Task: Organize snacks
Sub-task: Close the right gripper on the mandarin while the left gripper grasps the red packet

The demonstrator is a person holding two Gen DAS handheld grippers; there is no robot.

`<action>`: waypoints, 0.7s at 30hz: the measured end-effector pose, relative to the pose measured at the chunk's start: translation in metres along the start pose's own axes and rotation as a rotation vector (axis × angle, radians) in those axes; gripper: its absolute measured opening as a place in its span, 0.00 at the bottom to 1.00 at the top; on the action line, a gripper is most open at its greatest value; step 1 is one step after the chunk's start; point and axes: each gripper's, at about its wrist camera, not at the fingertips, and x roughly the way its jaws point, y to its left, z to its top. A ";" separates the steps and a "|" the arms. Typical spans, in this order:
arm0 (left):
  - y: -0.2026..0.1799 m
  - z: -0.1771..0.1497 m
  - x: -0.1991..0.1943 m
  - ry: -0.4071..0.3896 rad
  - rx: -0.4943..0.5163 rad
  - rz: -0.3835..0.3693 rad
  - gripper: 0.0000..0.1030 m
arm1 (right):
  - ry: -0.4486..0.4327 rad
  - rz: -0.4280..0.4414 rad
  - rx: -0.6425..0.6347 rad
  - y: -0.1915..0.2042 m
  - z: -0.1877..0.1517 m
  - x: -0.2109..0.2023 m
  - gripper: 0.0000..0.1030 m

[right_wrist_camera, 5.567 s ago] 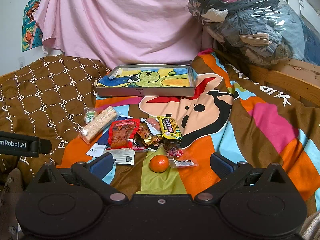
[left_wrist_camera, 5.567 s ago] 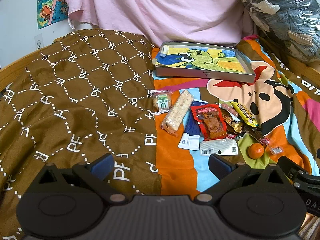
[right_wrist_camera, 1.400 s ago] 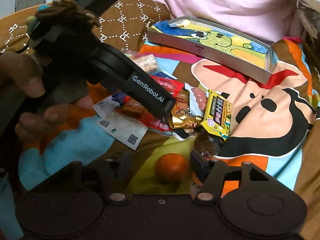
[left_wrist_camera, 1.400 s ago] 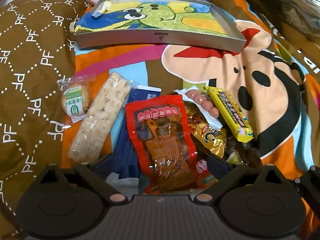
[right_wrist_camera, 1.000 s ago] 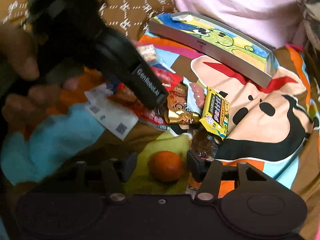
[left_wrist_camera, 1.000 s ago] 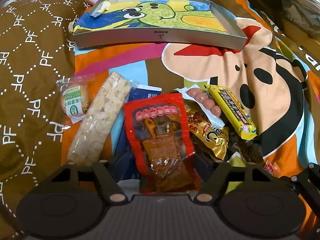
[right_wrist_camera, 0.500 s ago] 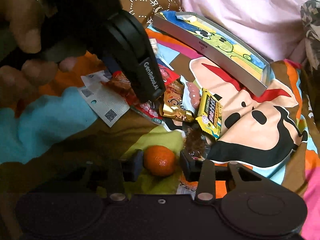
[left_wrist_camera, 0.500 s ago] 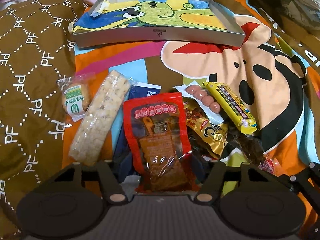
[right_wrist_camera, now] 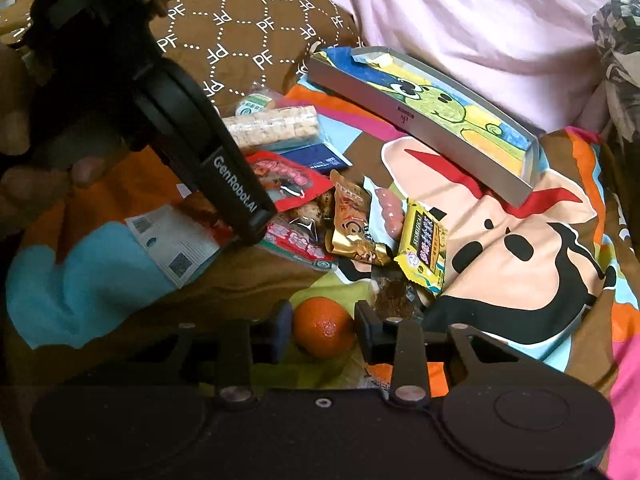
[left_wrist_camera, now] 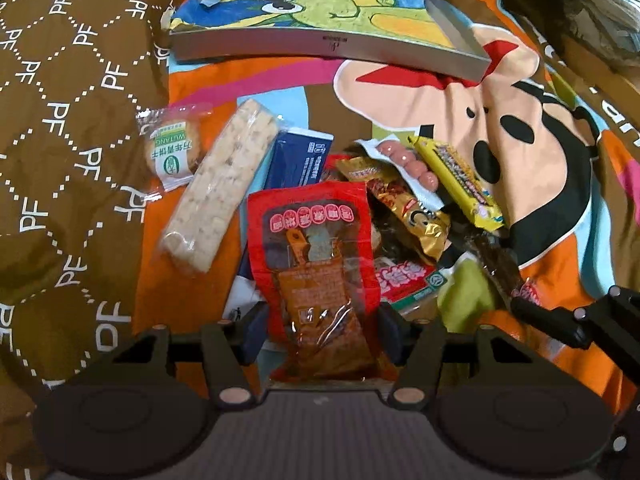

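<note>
My left gripper (left_wrist_camera: 320, 330) is shut on the bottom of a red snack packet (left_wrist_camera: 316, 256), which is lifted off the snack pile. My right gripper (right_wrist_camera: 322, 330) is shut on a small orange (right_wrist_camera: 323, 326) that rests on the blanket. The pile holds a rice-crisp bar (left_wrist_camera: 222, 188), a round biscuit packet (left_wrist_camera: 172, 152), a blue packet (left_wrist_camera: 300, 158), a gold packet (left_wrist_camera: 408, 216), pink sausages (left_wrist_camera: 404, 160) and a yellow bar (left_wrist_camera: 460, 180). A grey tray (left_wrist_camera: 328, 44) with a cartoon lining lies behind them. The left gripper also shows in the right wrist view (right_wrist_camera: 240, 200).
A brown patterned quilt (left_wrist_camera: 68, 120) covers the left of the bed. A cartoon blanket (left_wrist_camera: 520, 120) lies under the snacks. A white leaflet (right_wrist_camera: 172, 244) lies beside the pile. Pink cloth (right_wrist_camera: 460, 20) hangs behind the tray. A dark crumbly packet (right_wrist_camera: 394, 292) lies by the orange.
Both grippers have closed. The left one took hold of the red packet and lifted it. The right one closed around the orange.
</note>
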 end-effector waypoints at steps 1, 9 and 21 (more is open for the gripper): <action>-0.001 0.001 0.000 -0.001 0.000 0.004 0.62 | 0.000 0.002 0.002 0.000 0.000 0.001 0.35; -0.006 0.006 0.007 0.011 0.016 0.018 0.67 | 0.040 0.008 -0.042 0.007 -0.004 0.010 0.45; 0.000 -0.005 -0.006 0.034 -0.028 -0.003 0.54 | 0.033 -0.025 -0.048 0.009 -0.006 0.007 0.33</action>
